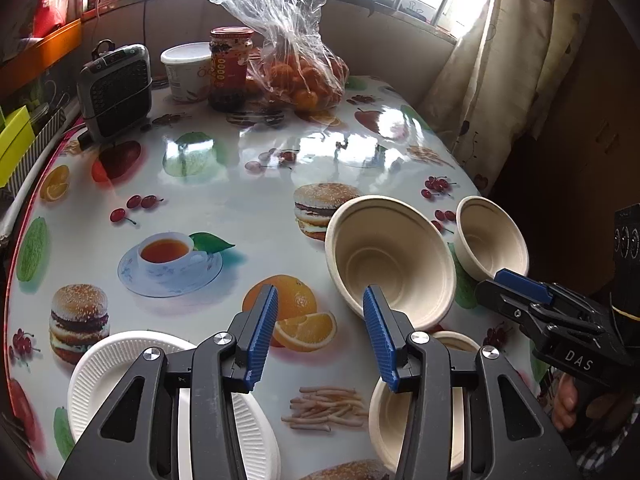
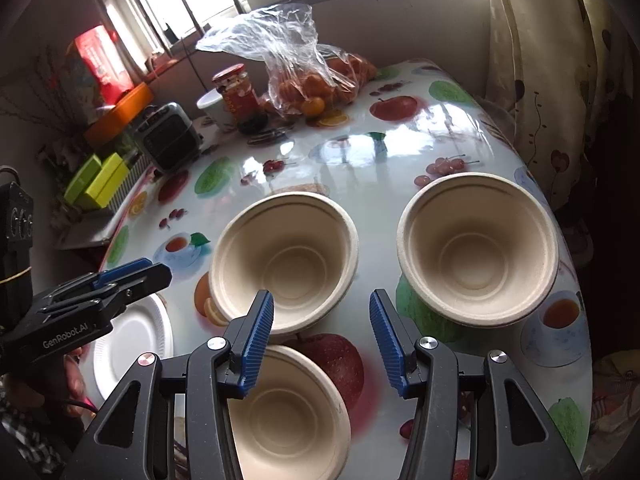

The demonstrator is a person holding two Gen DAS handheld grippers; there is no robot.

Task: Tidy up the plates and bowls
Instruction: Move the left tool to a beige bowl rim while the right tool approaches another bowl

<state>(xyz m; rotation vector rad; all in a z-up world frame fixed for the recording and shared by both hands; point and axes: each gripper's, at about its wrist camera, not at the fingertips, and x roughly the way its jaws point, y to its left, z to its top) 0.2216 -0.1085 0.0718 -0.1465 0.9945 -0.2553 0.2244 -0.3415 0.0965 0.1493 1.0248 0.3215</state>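
Three beige pulp bowls stand upright and apart on the fruit-print table: a middle bowl [image 2: 286, 256] [image 1: 390, 256], a far right bowl [image 2: 478, 248] [image 1: 492, 236] and a near bowl [image 2: 288, 412] [image 1: 384, 412]. White paper plates [image 1: 104, 372] [image 2: 132, 340] lie overlapping at the near left. My left gripper [image 1: 320, 336] hovers open over the table between the plates and the bowls, holding nothing. My right gripper [image 2: 322, 340] is open too, above the gap between the near and middle bowls, its pads touching nothing. Each gripper shows in the other's view: right [image 1: 500, 286], left [image 2: 156, 272].
At the table's far end stand a plastic bag of oranges [image 1: 304, 76], a red-lidded jar [image 1: 230, 68], a white tub [image 1: 188, 72] and a small grey heater [image 1: 116, 88]. A curtain [image 1: 492, 80] hangs past the right edge. Green boxes [image 2: 100, 180] sit off the left side.
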